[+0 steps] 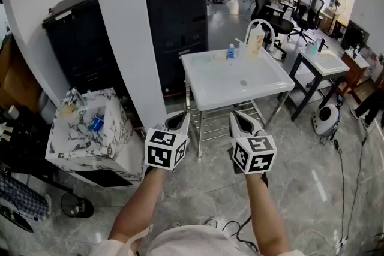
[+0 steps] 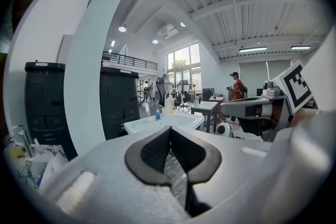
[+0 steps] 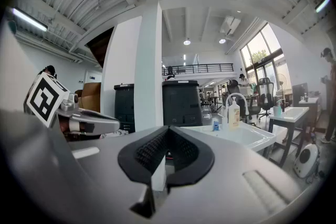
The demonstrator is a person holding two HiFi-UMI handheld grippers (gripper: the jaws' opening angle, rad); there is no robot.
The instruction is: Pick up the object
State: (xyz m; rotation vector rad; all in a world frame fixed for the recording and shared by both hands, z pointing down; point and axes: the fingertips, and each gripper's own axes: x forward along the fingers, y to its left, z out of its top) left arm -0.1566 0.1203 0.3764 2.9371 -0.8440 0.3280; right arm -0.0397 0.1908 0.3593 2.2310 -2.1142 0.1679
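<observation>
A white sink table (image 1: 240, 84) stands ahead of me. On its far rim are a small blue bottle (image 1: 230, 52) and a pale pump bottle (image 1: 256, 39) beside a curved tap. My left gripper (image 1: 182, 119) and right gripper (image 1: 237, 119) hang side by side short of the table's near edge, touching nothing. Both are shut and hold nothing. In the left gripper view the gripper (image 2: 169, 129) points toward the blue bottle (image 2: 157, 116). In the right gripper view the gripper (image 3: 168, 129) has the blue bottle (image 3: 216, 126) and pump bottle (image 3: 234, 113) ahead to the right.
A wide white pillar (image 1: 129, 39) rises left of the table, with black cabinets (image 1: 180, 21) behind it. A marble-patterned stand (image 1: 114, 135) holding small items sits at the left. At the right are a desk (image 1: 327, 63), office chairs (image 1: 306, 9), a round white appliance (image 1: 327, 120) and floor cables.
</observation>
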